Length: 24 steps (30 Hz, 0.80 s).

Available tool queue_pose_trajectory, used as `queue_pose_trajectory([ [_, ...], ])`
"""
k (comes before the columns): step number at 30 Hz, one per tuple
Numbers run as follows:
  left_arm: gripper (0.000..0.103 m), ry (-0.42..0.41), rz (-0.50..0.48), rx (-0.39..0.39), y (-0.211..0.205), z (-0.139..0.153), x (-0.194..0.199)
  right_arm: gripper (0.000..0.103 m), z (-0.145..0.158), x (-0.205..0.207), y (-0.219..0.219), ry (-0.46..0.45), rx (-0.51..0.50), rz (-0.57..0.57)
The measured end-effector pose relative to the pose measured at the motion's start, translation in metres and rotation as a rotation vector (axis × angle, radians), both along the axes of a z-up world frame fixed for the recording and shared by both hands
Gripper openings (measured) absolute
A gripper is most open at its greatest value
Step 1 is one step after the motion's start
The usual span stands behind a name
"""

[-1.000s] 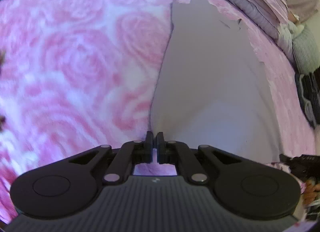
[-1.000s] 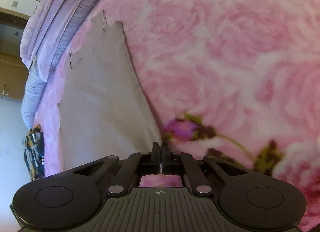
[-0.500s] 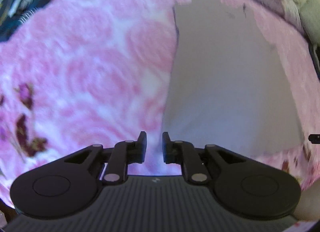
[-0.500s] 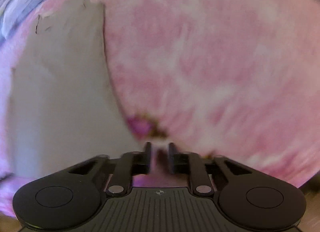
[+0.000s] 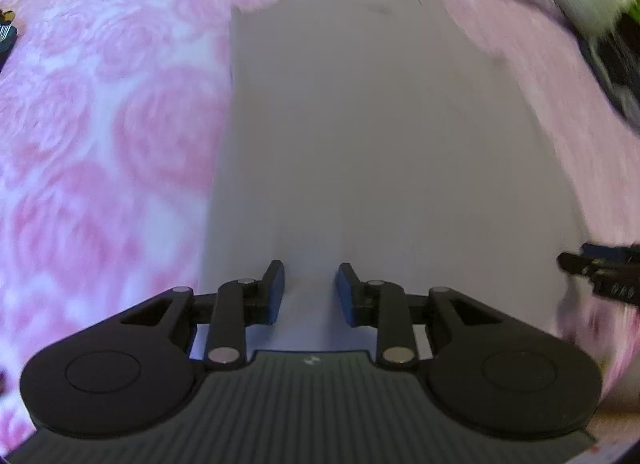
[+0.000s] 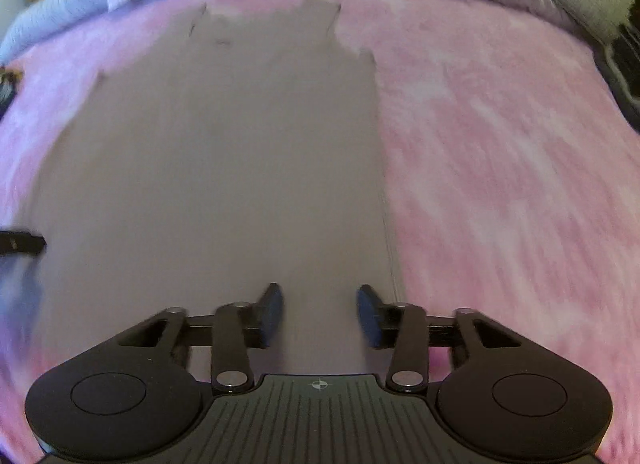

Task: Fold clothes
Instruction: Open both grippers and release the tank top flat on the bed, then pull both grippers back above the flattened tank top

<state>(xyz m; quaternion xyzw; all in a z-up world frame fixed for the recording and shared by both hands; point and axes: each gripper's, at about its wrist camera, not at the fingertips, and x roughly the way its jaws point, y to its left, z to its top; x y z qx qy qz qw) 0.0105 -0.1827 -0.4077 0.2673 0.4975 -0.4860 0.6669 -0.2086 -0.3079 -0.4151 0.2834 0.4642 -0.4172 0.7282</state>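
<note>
A: Where's the pale grey cloth garment (image 5: pixel 372 136)?

B: Flat on the pink rose-patterned bed blanket (image 5: pixel 100 124), running lengthwise ahead of both claws.

A: The claws?

B: Left claw (image 5: pixel 310 290) and right claw (image 6: pixel 319 314) have just been opening, nothing between them.

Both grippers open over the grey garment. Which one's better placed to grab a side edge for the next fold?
Probably right. The right gripper sits close to the grey garment's long edge; the left gripper hangs farther inside its own.
</note>
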Motion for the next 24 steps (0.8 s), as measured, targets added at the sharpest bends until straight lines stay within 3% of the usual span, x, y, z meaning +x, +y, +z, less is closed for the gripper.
queue_pose_trajectory([
  [4,0.027,0.014,-0.029,0.086,0.037,0.001,-0.011,0.078,-0.002,-0.026,0.034,0.091,0.135,-0.015],
  [6,0.027,0.045,-0.020,0.188,0.046,0.000,-0.011,0.079,-0.001,-0.031,0.038,0.128,0.207,-0.020],
  [10,0.026,0.068,-0.004,0.273,0.051,0.023,-0.010,0.079,0.012,-0.033,0.027,0.193,0.341,-0.068],
  [14,0.027,0.004,0.017,0.216,0.036,0.084,-0.017,0.079,0.068,-0.032,0.017,0.057,0.337,-0.076],
  [19,0.037,-0.085,0.038,0.046,0.023,0.177,-0.048,0.079,0.156,-0.017,0.019,-0.039,0.213,-0.004],
  [24,0.046,-0.147,0.056,-0.055,0.035,0.237,-0.090,0.079,0.231,-0.023,0.045,-0.106,0.092,0.065],
])
